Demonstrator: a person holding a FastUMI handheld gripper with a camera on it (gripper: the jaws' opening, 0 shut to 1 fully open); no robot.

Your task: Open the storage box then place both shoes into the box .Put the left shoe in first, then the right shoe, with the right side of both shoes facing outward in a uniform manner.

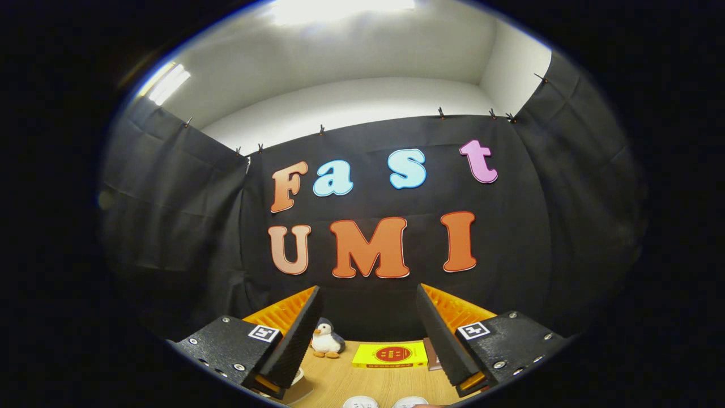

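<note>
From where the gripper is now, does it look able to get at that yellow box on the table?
Probably yes. The gripper is open with nothing between its fingers, and the yellow box lies flat on the wooden table just ahead, in line with the gap. The toy penguin stands off to one side.

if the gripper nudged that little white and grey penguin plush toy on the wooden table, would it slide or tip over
The small white and grey penguin plush toy would probably tip rather than slide: it stands upright on small orange feet. It looks soft and stuffed, so likely light and squashy, yielding under a push. The gripper hangs open well short of it, fingers spread wide.
</note>
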